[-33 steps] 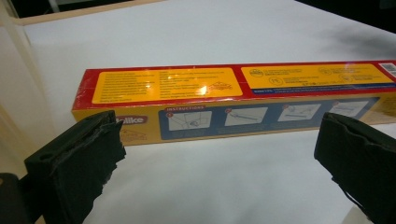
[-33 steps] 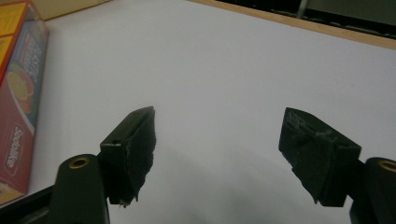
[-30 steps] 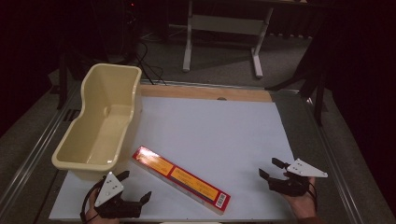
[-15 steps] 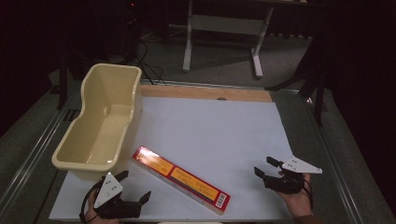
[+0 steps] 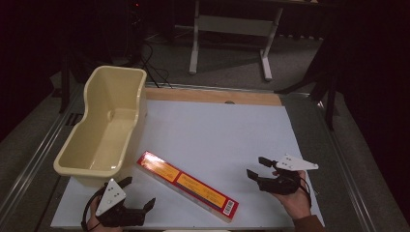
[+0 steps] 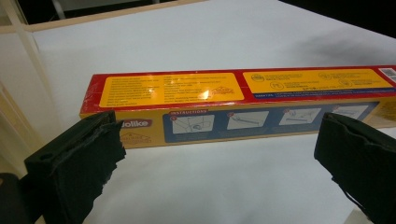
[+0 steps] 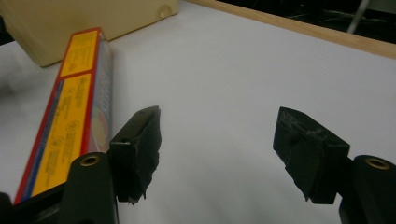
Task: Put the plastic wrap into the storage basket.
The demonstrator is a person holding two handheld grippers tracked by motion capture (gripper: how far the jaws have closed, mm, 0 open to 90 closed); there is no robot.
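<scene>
A long red and yellow box (image 5: 186,184) lies flat and slanted on the white table top (image 5: 222,130), near the front. My left gripper (image 5: 140,194) is at the front left, open, its jaws pointing at the box's near-left end. In the left gripper view the box (image 6: 243,100) lies just beyond the wide-apart jaws, untouched. My right gripper (image 5: 258,167) hovers at the front right, open and holding nothing, a short way right of the box. The right gripper view has the box (image 7: 70,107) to the left of its jaws.
A cream plastic tub (image 5: 104,128) stands at the left of the table, nothing inside it, its side close to the box's far end. A wooden strip (image 5: 212,96) runs along the table's far edge. Metal rails (image 5: 345,174) flank the table.
My right gripper has drifted left toward the box and a little nearer the front. My left gripper and the box have stayed in place.
</scene>
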